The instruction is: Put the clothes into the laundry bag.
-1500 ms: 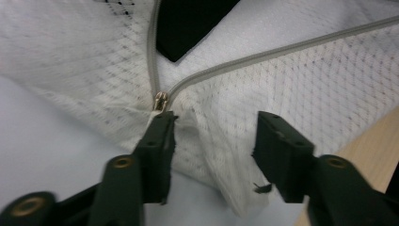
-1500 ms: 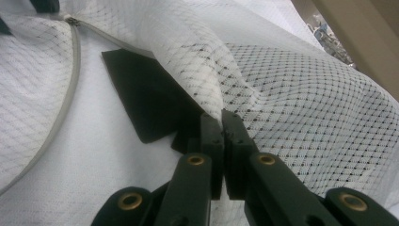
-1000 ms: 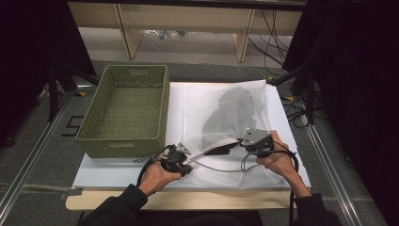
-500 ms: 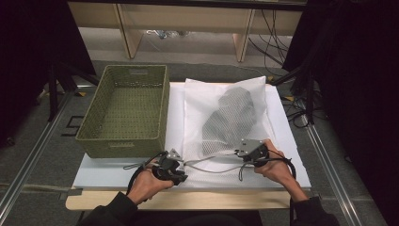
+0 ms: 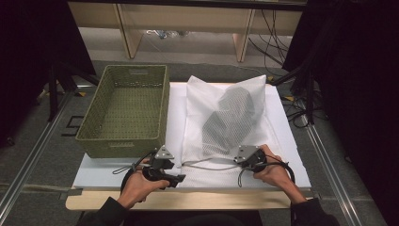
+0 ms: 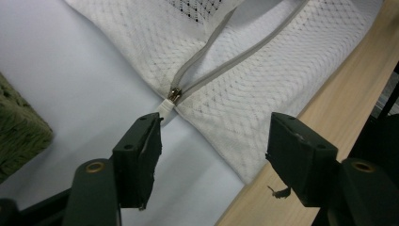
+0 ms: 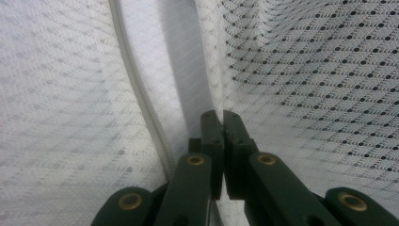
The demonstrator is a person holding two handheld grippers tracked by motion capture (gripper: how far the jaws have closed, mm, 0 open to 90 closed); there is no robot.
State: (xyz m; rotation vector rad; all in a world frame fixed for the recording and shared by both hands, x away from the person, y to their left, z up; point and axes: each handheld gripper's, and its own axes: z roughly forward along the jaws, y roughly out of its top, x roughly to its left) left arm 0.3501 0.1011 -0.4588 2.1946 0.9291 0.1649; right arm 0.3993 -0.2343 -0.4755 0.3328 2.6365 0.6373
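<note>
Mesh laundry bag [image 5: 221, 117]: white, lying flat on the white table sheet [image 5: 176, 101], just right of the green wicker basket [image 5: 123, 109]; its open zipped end faces the person, its closed end points away.
Contents: a dark grey garment [image 5: 229, 117] shows through the mesh, lying slantwise in the middle of the bag, well clear of the zip.
Zip: the two grey tracks [image 6: 221, 61] part and spread toward the bag's middle; they meet at the metal slider [image 6: 175, 94] at the bag's near-left corner, with a short white tab beyond it.
Left gripper [image 5: 165, 170]: in the person's left hand [image 5: 137, 186], just off the bag's near-left corner and in front of the basket; jaws spread wide with nothing between them. In the left gripper view one jaw sits just beside the white tab of the slider; whether it touches I cannot tell. The other jaw hangs over the bag's near edge and the bare wooden table edge [image 6: 301, 117].
Right gripper [image 5: 245, 157]: in the person's right hand [image 5: 273, 172], on the bag's near-right part; jaws pressed together, pinching a fold of the mesh at the opening beside the zip track [image 7: 141, 103].
Basket: to the bag's left, touching or nearly touching the sheet's left side.
</note>
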